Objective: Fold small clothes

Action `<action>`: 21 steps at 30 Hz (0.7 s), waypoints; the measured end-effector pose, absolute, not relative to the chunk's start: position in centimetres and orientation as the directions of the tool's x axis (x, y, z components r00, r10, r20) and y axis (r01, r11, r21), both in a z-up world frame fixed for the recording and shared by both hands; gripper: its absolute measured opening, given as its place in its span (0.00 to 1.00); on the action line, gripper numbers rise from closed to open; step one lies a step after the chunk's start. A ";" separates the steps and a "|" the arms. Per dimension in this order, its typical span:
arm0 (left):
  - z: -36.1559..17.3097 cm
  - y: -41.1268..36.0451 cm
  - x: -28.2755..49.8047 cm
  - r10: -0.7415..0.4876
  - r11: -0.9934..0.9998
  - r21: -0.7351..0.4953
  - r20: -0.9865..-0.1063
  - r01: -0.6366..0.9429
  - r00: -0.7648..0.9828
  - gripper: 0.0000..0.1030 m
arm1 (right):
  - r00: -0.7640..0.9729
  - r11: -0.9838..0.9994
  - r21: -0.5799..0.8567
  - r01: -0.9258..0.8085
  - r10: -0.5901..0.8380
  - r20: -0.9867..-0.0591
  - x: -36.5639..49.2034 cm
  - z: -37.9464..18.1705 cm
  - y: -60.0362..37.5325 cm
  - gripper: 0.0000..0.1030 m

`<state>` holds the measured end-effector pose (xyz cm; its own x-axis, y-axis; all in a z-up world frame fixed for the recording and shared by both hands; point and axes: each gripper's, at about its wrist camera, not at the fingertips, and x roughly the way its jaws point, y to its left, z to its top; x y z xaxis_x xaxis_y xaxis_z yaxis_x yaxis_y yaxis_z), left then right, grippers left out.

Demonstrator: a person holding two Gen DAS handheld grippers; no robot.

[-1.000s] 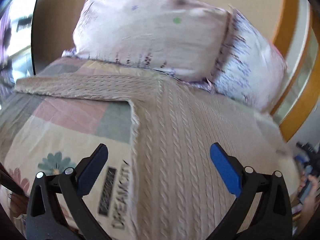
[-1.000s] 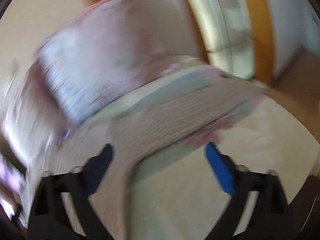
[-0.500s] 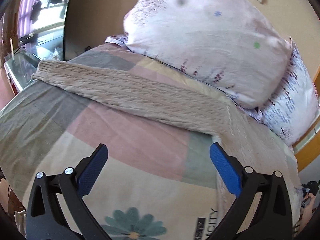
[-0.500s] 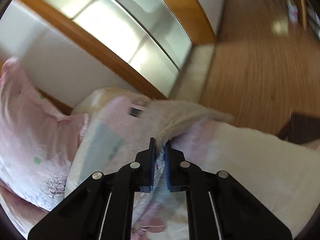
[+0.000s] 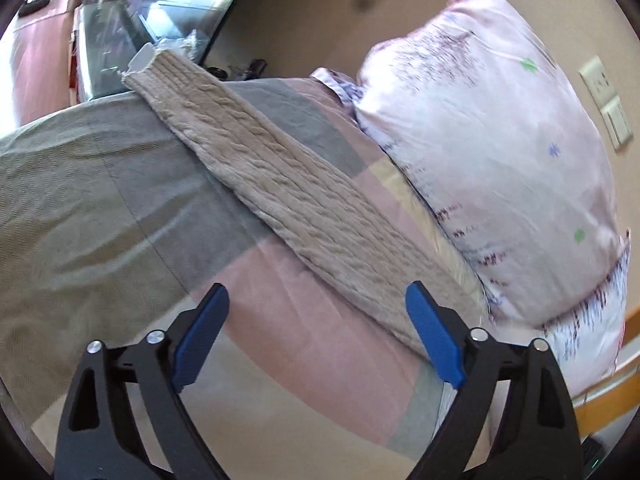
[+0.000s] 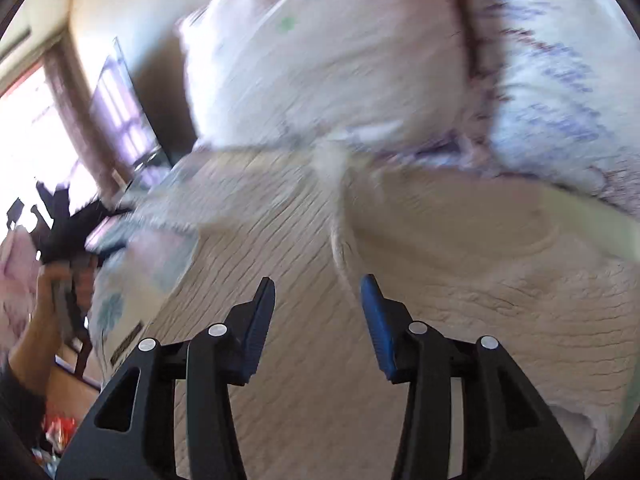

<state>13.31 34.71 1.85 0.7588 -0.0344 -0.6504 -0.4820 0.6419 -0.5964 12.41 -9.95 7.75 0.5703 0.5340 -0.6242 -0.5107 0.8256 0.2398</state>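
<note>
The bed (image 5: 100, 200) is covered by a patchwork quilt of grey, pink and cream. A beige cable-knit sweater (image 5: 304, 216) is spread flat on it, and two floral pillows (image 5: 500, 140) are propped at its head.

Sweater (image 5: 304, 208) rough cable-knit; pillow (image 5: 500, 152) smooth cloth.

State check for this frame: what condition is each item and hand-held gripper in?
Left hand-held gripper: open, holding nothing.
Right hand-held gripper: open, holding nothing, over the sweater body.
Sweater: spread on the quilt, body flat.
Sleeve: stretched out straight, unfolded.
Pillow: lying beside the sleeve.
</note>
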 end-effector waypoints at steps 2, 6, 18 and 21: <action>1.8 36.0 13.6 -0.028 0.614 -0.614 -0.645 -0.496 0.764 0.79 | 0.610 0.836 0.218 -0.504 0.523 -0.596 11.1 8.0 -10.3 0.64; 1.5 39.3 14.1 0.003 0.539 -0.652 -0.631 -0.533 0.776 0.65 | 0.715 0.889 0.237 -0.392 0.456 -0.530 11.3 10.5 -16.9 0.82; 2.2 44.1 16.8 0.026 0.456 -0.670 -0.648 -0.586 0.761 0.08 | 0.782 0.949 0.289 -0.124 0.273 -0.561 8.6 8.2 -30.8 0.86; 7.4 38.7 19.1 -0.010 0.646 -0.617 -0.595 -0.449 0.804 0.07 | 0.799 0.955 0.277 -0.107 0.249 -0.547 8.0 8.1 -31.8 0.86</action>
<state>19.06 38.73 7.40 0.8036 -0.0100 -0.5951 -0.4490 0.6461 -0.6172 8.00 -31.83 8.06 0.7990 0.2487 -0.5475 -0.1075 0.9549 0.2769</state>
